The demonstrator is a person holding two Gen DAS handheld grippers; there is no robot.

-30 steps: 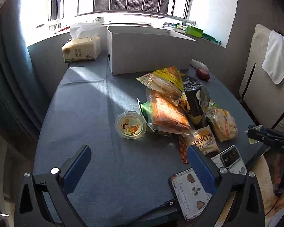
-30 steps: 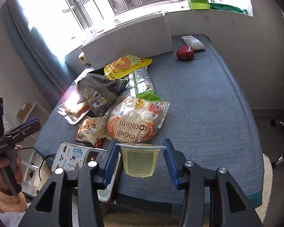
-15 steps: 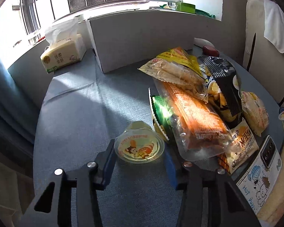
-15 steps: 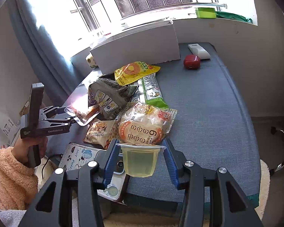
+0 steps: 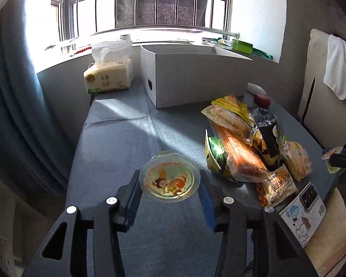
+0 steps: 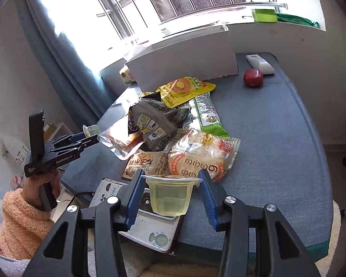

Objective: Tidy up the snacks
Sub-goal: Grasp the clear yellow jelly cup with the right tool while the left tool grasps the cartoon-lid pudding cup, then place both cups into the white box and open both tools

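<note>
Translucent jelly cup gripped in my right fingers, second jelly cup gripped in my left fingers, both lifted, presumably bound for white box, upper centre.

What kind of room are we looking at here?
Probably a room in a home, not a lab: a cloth-covered table under a barred window with curtains, a tissue pack, and a towel hung over a chair.

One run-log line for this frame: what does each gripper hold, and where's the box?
left gripper: shut on jelly cup | right gripper: shut on second jelly cup | white box: far table edge | snack pile: unsorted
</note>
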